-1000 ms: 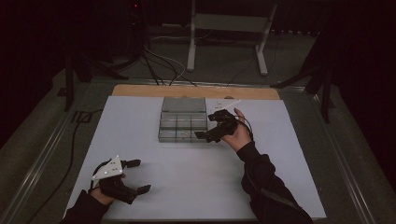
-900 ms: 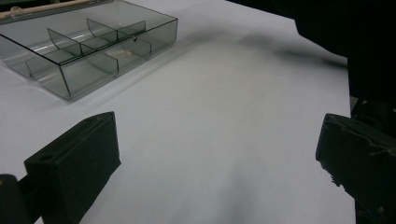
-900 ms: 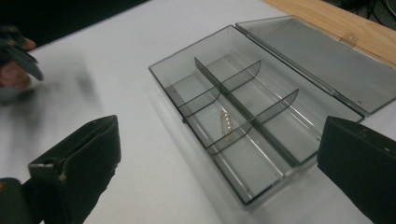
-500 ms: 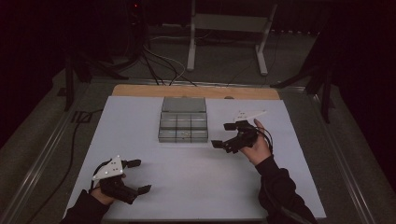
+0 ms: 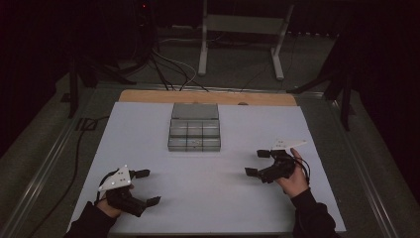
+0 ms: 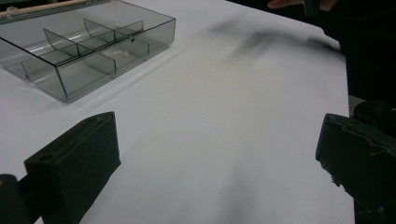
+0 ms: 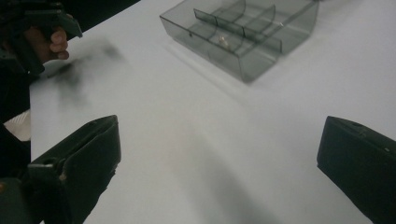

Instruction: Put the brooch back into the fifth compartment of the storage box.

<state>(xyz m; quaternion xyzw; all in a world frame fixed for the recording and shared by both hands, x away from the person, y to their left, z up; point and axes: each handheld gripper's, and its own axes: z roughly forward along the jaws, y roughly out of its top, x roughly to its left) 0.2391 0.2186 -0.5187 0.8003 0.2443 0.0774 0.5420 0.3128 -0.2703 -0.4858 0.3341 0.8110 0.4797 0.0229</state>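
The clear divided box [image 5: 194, 128] sits mid-counter [image 5: 297, 124], long axis 12-to-6. Right gripper [image 5: 258, 162], at its 4 o'clock, looks nearer than left gripper [image 5: 147, 187] at 7; both jaws wide apart, empty.

A white desk [image 5: 208, 198] carries a clear divided box [image 5: 194, 128] (lid open, towards the far edge); cables [image 5: 168, 74] and a metal stand [image 5: 242, 29] lie beyond.

Left hand-held gripper [image 5: 146, 187] jaws wide apart, right hand-held gripper [image 5: 257, 162] likewise, both empty
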